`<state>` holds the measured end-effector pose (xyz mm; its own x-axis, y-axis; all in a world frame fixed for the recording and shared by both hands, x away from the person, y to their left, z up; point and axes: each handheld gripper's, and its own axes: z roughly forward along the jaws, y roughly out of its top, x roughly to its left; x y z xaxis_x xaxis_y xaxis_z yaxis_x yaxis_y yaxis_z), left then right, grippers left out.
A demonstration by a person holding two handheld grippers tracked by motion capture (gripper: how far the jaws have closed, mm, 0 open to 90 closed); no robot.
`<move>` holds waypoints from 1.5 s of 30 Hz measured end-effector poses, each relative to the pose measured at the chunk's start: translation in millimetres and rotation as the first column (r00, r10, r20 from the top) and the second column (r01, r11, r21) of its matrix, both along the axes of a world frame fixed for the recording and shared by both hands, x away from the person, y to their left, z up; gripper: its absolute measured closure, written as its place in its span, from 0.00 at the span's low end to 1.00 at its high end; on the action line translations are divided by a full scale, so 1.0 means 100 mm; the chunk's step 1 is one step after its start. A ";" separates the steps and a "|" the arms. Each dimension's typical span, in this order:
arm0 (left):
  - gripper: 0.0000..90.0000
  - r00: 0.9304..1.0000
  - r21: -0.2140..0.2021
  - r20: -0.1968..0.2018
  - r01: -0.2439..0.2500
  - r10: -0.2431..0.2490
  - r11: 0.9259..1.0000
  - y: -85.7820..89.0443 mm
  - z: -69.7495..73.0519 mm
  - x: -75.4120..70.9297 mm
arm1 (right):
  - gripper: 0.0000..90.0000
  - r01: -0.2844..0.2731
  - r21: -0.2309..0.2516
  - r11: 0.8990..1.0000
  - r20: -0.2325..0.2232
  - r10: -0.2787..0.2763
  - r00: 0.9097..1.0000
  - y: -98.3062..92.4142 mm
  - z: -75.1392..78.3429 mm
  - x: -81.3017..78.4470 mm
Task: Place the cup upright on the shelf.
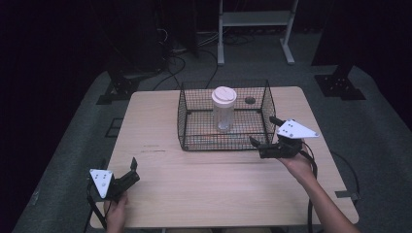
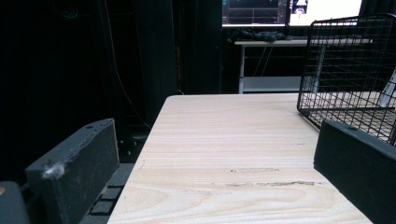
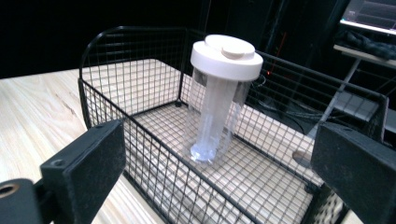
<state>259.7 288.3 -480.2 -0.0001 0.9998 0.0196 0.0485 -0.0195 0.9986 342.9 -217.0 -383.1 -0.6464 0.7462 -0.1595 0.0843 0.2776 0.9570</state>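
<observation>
A pale wooden table point(image 1: 194, 170) seen from above in a dim room, with grey floor around it and dark stands behind; near the far middle of the table sits a black wire-mesh basket with an open top point(image 1: 192, 116); inside the basket, standing upright on its mesh floor, is a clear plastic bottle with a wide white lid point(image 1: 224, 109), placed roughly at the centre and apart from the walls.

The right gripper point(image 1: 265, 133), held in a hand reaching in from the lower right, sits at the basket's near right corner, level with the rim; its two black jaws stand wide apart and grip nothing; one jaw lies just outside the front wall, the other beside the right wall. In the right gripper view the jaws rise at the left and right edges with the basket point(image 3: 140, 140) and the bottle point(image 3: 219, 98) between them, the bottle beyond the near wall and untouched; its white lid has a raised round cap on top.

The left gripper point(image 1: 132, 170) rests at the near left corner of the table, well apart from the basket; its jaws are also spread wide and empty. In the left gripper view bare tabletop point(image 2: 224, 154) lies between the jaws, with the basket's corner point(image 2: 345, 70) at the upper right; a small dark round mark point(image 1: 249, 100) lies on the table just behind the basket.
</observation>
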 end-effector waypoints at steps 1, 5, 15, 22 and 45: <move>0.00 1.000 0.000 0.000 0.000 0.000 1.000 0.00 0.00 0.00 | 0.03 0.001 0.001 1.000 -0.006 -0.001 1.000 -0.01 -0.01 -0.01; 0.00 1.000 0.001 -0.002 0.000 0.000 1.000 0.00 0.00 0.00 | 0.03 0.007 -0.001 1.000 -0.012 -0.007 1.000 -0.07 -0.04 -0.05; 0.00 1.000 0.005 -0.002 0.001 -0.001 1.000 0.00 0.00 0.00 | 0.03 0.019 0.001 1.000 -0.018 -0.019 1.000 -0.18 -0.12 -0.14; 0.00 1.000 0.007 -0.004 0.001 -0.001 1.000 0.00 0.00 0.00 | 0.03 0.023 0.002 1.000 -0.024 -0.023 0.999 -0.22 -0.19 -0.22; 0.00 1.000 0.009 -0.003 0.001 -0.001 1.000 0.00 0.00 0.00 | 0.03 0.059 0.022 0.998 -0.055 -0.058 0.997 -0.43 -0.57 -0.56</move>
